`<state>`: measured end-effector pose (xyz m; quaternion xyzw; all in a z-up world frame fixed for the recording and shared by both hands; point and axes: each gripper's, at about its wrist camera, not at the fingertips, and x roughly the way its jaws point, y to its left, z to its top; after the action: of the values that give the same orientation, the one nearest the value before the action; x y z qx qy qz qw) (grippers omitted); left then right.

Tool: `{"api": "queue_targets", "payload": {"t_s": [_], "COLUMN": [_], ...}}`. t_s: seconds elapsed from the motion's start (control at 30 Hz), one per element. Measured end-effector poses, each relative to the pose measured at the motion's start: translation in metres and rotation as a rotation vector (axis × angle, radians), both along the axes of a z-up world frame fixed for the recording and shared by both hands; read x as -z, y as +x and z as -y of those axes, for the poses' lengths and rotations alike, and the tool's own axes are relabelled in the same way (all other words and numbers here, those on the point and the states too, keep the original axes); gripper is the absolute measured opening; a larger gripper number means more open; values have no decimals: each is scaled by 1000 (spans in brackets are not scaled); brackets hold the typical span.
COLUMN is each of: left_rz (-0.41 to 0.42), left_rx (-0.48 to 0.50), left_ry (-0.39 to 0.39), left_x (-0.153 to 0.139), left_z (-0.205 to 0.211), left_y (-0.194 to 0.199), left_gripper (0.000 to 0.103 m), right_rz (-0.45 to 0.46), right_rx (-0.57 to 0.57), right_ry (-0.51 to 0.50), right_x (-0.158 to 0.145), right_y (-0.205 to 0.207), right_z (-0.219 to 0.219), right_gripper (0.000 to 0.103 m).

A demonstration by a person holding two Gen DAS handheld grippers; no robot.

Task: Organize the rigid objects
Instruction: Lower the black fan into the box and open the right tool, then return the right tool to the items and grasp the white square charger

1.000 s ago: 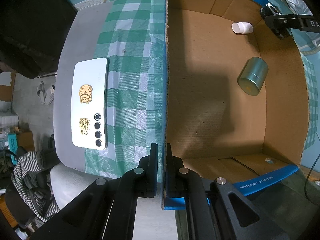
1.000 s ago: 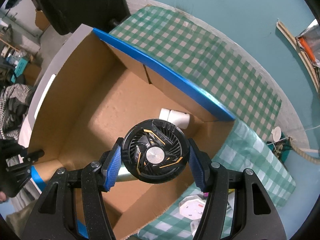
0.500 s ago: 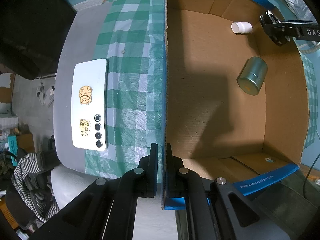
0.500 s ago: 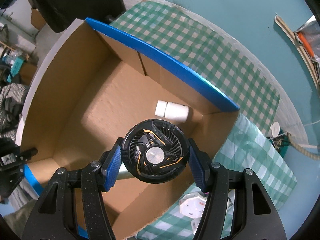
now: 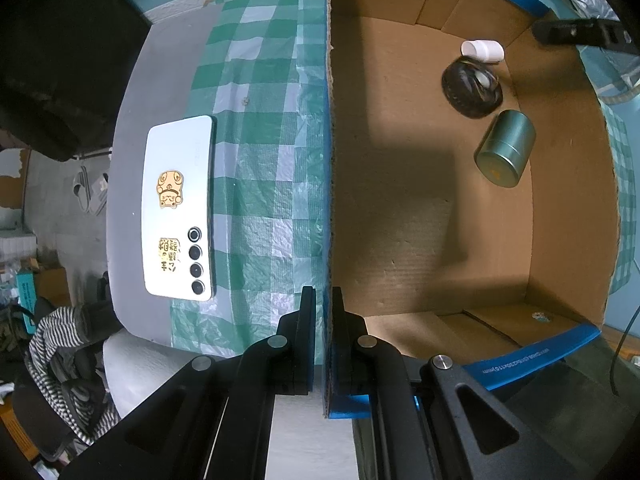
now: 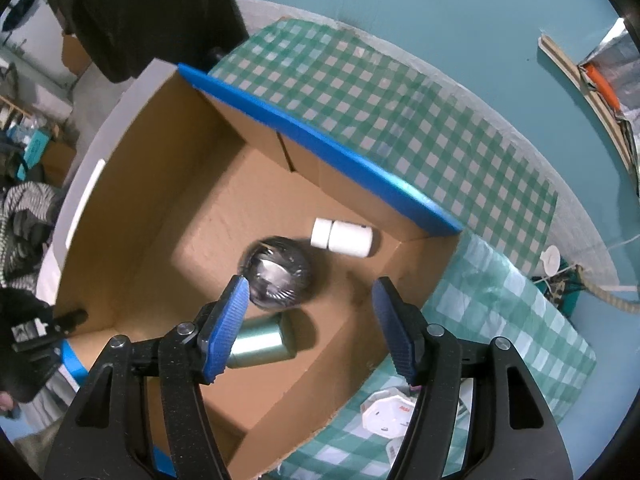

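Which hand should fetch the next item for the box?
The right gripper: its jaws are open and empty above the cardboard box, while the left gripper is clamped on the box wall.

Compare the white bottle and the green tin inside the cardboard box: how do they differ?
The white bottle is plastic-looking and slimmer; the green tin is metallic and stouter. The bottle lies by the far blue-edged wall; the tin lies nearer the right gripper. Both are cylinders lying on their sides on the cardboard box floor.

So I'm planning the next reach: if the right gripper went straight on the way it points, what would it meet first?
Probably the black fan on the cardboard box floor, just ahead of the open right gripper; depth is unclear.
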<state>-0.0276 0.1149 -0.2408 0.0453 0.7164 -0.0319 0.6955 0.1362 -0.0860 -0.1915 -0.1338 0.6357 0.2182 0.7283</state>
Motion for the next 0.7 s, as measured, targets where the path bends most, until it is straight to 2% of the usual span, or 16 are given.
{"api": "queue_targets", "payload": {"t_s": [0.37,0.7], "left_rz": [0,6], "left_rx": [-1,5], "left_ry": [-3,4], "left_x": [-1,-3], "left_z": [1,4], "left_y": [0,0], "left_gripper": [6,5], "right_rz": [41,72], "right_rx": [6,60], "right_ry": [22,38], "right_x": [-35,-61], "right_y": [-4,-13], "right_z": [7,36], "right_gripper": [66,67]}}
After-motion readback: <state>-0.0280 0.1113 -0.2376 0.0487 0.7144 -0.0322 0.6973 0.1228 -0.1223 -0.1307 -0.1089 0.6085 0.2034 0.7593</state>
